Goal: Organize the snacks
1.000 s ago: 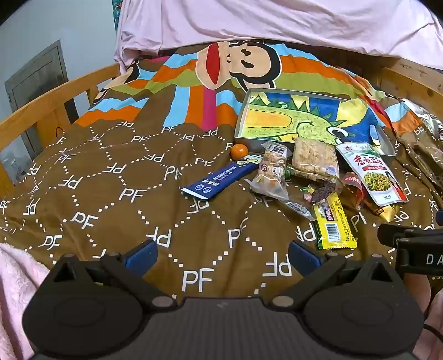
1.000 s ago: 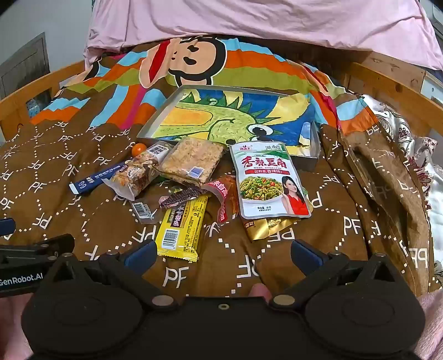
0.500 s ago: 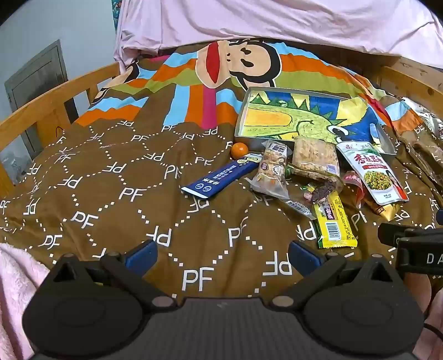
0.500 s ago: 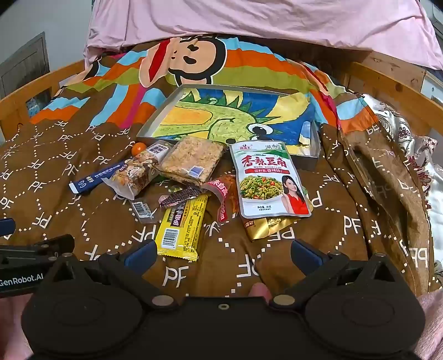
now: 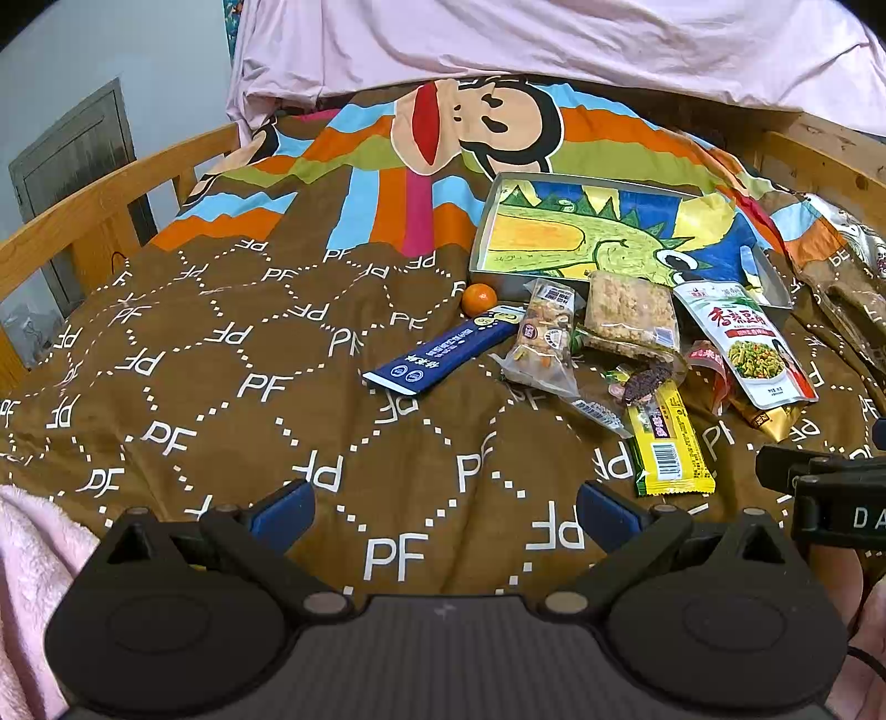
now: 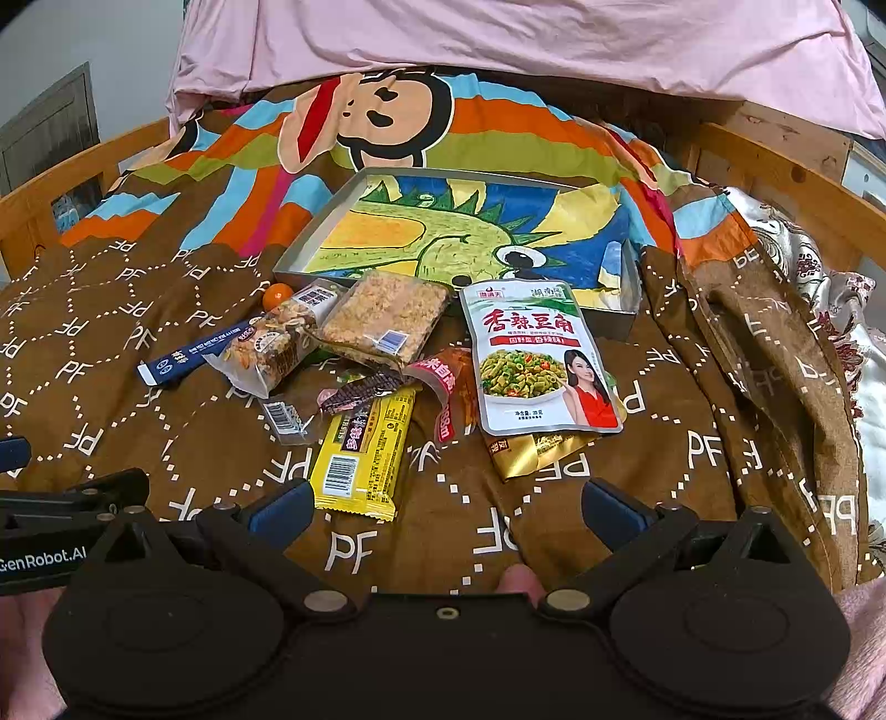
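Observation:
Several snack packs lie on a brown bedspread in front of a shallow tray (image 6: 620, 327) lined with a dinosaur drawing, also the tray (image 5: 482, 243). Among them are a green-and-white pouch (image 6: 534, 360) (image 5: 745, 346), a yellow bar (image 6: 362, 454) (image 5: 667, 443), a blue stick pack (image 5: 443, 351) (image 6: 191, 351), a nut bar (image 5: 542, 338), a crispy square pack (image 6: 387, 318) and a small orange (image 5: 479, 299). My left gripper (image 5: 443, 512) hangs open above bare bedspread, left of the pile. My right gripper (image 6: 446, 509) is open just short of the yellow bar and holds nothing.
Wooden bed rails (image 5: 111, 205) (image 6: 775, 171) run along both sides. A pink blanket (image 6: 498, 50) is heaped at the far end. A folded brown quilt edge (image 6: 775, 343) rises at the right. Pink fleece (image 5: 33, 554) lies at the near left.
Both grippers have stayed open and almost still; the left view has shifted only slightly. No snack has moved.

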Action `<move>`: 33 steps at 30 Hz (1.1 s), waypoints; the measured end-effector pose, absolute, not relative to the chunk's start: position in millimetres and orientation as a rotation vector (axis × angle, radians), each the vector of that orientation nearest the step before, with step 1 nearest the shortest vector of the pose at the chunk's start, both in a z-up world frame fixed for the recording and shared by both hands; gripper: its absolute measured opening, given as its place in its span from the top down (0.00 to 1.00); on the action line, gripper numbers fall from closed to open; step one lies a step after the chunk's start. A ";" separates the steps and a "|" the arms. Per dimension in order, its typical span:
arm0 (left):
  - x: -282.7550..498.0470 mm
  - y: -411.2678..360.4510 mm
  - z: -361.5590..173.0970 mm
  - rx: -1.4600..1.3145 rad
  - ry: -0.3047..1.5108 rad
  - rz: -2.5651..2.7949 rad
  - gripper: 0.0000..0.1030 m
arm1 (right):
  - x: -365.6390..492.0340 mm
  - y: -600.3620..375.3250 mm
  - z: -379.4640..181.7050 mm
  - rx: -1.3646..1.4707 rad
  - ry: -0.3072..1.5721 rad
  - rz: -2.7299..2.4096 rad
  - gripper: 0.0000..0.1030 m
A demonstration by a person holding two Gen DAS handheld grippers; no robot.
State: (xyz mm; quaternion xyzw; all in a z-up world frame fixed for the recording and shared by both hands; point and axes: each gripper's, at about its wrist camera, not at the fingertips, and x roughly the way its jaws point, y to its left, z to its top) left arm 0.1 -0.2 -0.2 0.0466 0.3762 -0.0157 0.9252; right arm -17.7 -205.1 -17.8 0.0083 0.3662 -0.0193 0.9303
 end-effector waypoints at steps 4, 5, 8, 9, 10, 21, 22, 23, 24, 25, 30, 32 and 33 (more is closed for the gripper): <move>0.1 -0.1 -0.2 0.095 0.773 -0.032 0.00 | -17.7 -205.1 -18.0 0.017 0.750 -0.040 0.01; 0.0 -0.1 -0.2 0.095 0.773 -0.032 0.00 | -17.7 -205.1 -18.1 0.017 0.750 -0.040 0.01; -1.2 0.2 0.0 0.095 0.774 -0.032 0.00 | -17.6 -205.0 -18.2 0.017 0.751 -0.040 0.01; -1.1 0.2 0.0 0.095 0.774 -0.032 0.00 | -17.6 -205.0 -18.3 0.017 0.751 -0.040 0.01; -1.0 0.2 -0.1 0.095 0.774 -0.032 0.00 | -17.5 -205.0 -18.4 0.017 0.751 -0.040 0.01; -1.1 0.2 -0.2 0.095 0.776 -0.032 0.00 | -17.5 -204.2 -18.1 0.017 0.752 -0.040 0.01; -1.2 0.2 -0.2 0.095 0.776 -0.032 0.00 | -17.5 -204.2 -18.2 0.017 0.752 -0.040 0.01; -1.3 0.2 -0.2 0.095 0.776 -0.031 0.00 | -17.5 -204.2 -18.2 0.016 0.752 -0.040 0.01; -1.0 0.2 -0.2 0.095 0.777 -0.032 0.00 | -17.6 -204.3 -18.3 0.016 0.752 -0.040 0.01; -1.1 0.2 -0.2 0.096 0.777 -0.032 0.00 | -17.6 -204.2 -18.3 0.017 0.752 -0.040 0.01; -0.9 0.1 -0.2 0.096 0.778 -0.032 0.00 | -17.6 -204.3 -18.5 0.016 0.753 -0.040 0.01; -1.4 -1.0 -2.0 0.096 0.778 -0.032 0.00 | -17.6 -204.3 -18.5 0.016 0.753 -0.040 0.01; -2.0 -1.0 -2.2 0.097 0.778 -0.032 0.00 | -17.5 -204.3 -18.6 0.016 0.753 -0.040 0.01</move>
